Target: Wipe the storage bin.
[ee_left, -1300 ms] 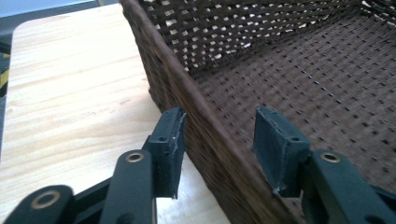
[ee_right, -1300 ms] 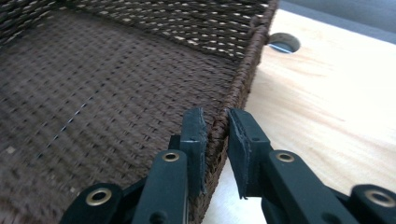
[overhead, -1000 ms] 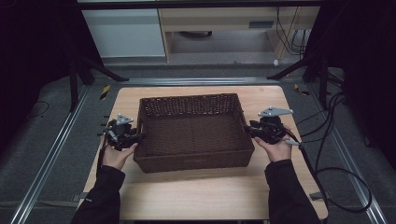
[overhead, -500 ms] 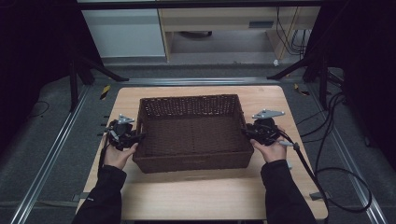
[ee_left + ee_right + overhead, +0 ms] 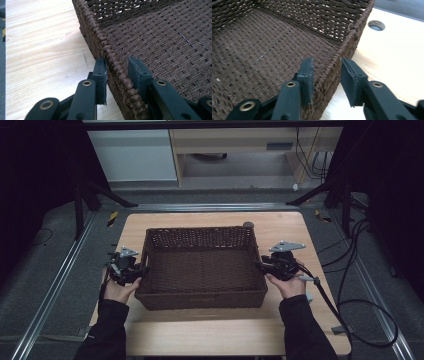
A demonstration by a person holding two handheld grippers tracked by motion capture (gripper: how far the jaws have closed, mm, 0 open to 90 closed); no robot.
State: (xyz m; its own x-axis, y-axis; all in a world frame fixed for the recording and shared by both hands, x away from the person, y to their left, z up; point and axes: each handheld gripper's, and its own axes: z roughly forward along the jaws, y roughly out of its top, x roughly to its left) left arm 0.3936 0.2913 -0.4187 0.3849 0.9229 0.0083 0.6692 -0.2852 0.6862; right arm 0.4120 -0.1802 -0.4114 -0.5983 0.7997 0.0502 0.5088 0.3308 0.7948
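A dark brown woven basket [image 5: 202,267] sits in the middle of the pale wooden worktop [image 5: 200,332], its long sides running across, its hollow bare; the left tool [image 5: 131,270] is at the basket's left wall and the right tool [image 5: 264,266] at its right wall, each borne by a hand in a dark sleeve coming in from the near edge.

In the left gripper view the left tool [image 5: 117,68] straddles the braided rim [image 5: 110,58]; its jaws have just been closing, the outer pad lies against the outside of the rim, and a narrow gap shows between the rim and the inner pad, so it does not yet clamp the wall.

In the right gripper view the right tool [image 5: 327,71] also straddles its wall; its jaws have just been opening a little, the inner pad touches the weave, and the outer pad stands apart over bare wood, so that wall is not pinched either.

A round hole [image 5: 376,25] is set in the worktop just past the basket's far right corner; black cables [image 5: 367,270] loop on the grey floor to the right, well apart from the basket; pale cabinets [image 5: 132,155] stand beyond the worktop's far edge; nothing lies between either tool and its wall.
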